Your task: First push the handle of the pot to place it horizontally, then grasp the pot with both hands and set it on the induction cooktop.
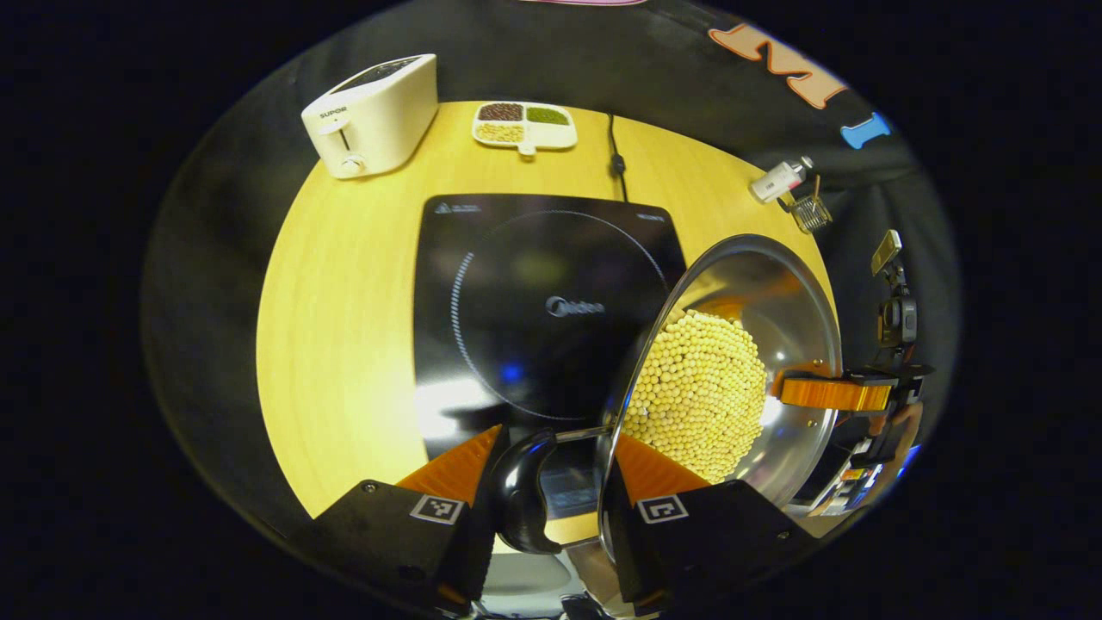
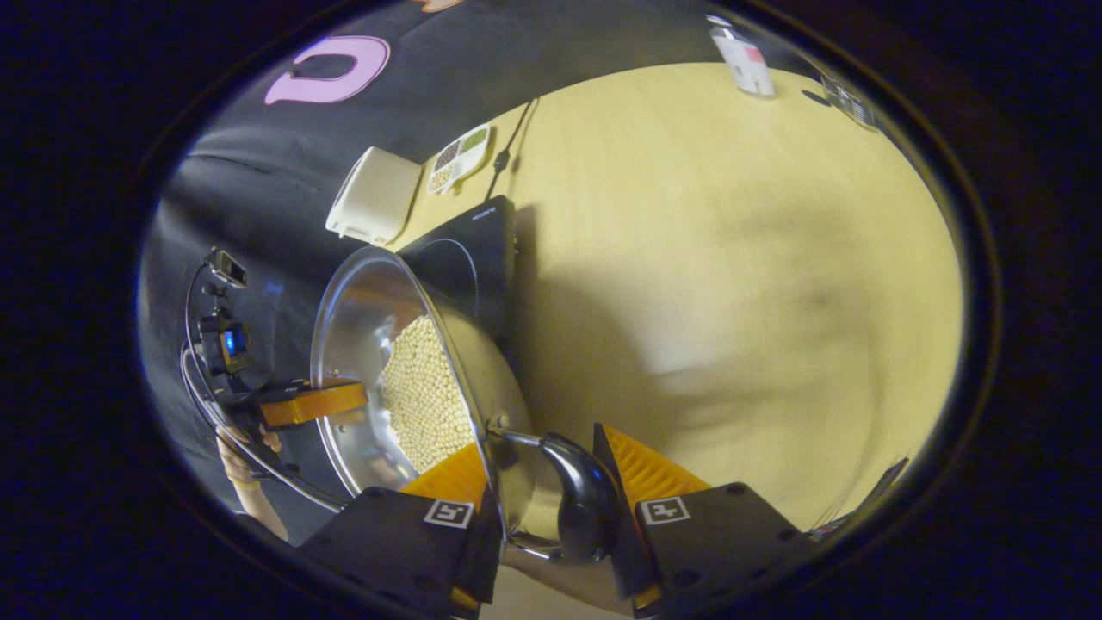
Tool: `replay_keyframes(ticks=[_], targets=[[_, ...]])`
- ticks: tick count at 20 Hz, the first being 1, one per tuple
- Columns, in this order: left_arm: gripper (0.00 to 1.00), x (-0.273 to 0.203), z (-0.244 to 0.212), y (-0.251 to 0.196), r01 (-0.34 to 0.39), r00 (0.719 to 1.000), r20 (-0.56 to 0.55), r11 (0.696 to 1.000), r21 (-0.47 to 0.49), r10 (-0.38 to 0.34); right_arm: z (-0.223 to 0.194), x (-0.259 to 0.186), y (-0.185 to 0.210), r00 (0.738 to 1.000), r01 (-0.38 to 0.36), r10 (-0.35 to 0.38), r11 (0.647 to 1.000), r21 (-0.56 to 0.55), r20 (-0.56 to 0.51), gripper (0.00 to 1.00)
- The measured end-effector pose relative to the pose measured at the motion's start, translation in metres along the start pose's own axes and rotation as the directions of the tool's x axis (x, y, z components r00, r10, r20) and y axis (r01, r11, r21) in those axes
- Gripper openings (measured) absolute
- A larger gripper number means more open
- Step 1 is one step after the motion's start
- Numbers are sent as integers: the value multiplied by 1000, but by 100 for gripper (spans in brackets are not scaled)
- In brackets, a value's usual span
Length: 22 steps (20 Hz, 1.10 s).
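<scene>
A steel pot [image 1: 775, 293] filled with pale round beans [image 1: 697, 396] hangs between both grippers, at the right edge of the black induction cooktop [image 1: 534, 301]. In the left gripper view my left gripper [image 1: 556, 446] is shut on the pot's near black handle [image 1: 521, 491], with the rim also between the fingers. At the pot's far side the right gripper [image 1: 831, 393] holds the opposite handle. In the right gripper view my right gripper [image 2: 542, 443] is shut on its black handle [image 2: 585, 508]. There the pot [image 2: 362, 319] lies left of centre, and the left gripper [image 2: 310, 402] is at its far side.
On the round wooden table [image 1: 344, 327] a white toaster [image 1: 370, 116] stands at the back left. A divided dish of grains [image 1: 523, 125] and the cooktop's cable [image 1: 616, 159] lie behind the cooktop. A white bottle [image 1: 779, 179] and a small wire basket [image 1: 809, 213] sit at the back right.
</scene>
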<state>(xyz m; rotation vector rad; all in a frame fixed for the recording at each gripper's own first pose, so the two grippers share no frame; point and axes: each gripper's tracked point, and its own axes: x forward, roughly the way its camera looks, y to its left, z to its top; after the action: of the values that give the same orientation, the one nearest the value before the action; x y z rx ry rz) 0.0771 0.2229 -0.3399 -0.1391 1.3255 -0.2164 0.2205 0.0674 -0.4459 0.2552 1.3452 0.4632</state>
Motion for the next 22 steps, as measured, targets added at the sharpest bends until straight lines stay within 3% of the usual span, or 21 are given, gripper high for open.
replay_keyframes(ticks=[7,8,10,22], targets=[[59,6,33,54,-24,997,76,999,33,21,1,-14,0,997,62,-62,998,7,35,50],[59,7,37,59,-25,996,85,999,32,22,2,-14,0,997,70,-70,998,7,40,55],[59,9,42,66,-27,994,102,999,36,23,5,-19,2,996,78,-78,997,3,46,51],[59,31,57,85,-24,994,106,999,42,19,26,9,2,993,111,-111,994,12,39,51]])
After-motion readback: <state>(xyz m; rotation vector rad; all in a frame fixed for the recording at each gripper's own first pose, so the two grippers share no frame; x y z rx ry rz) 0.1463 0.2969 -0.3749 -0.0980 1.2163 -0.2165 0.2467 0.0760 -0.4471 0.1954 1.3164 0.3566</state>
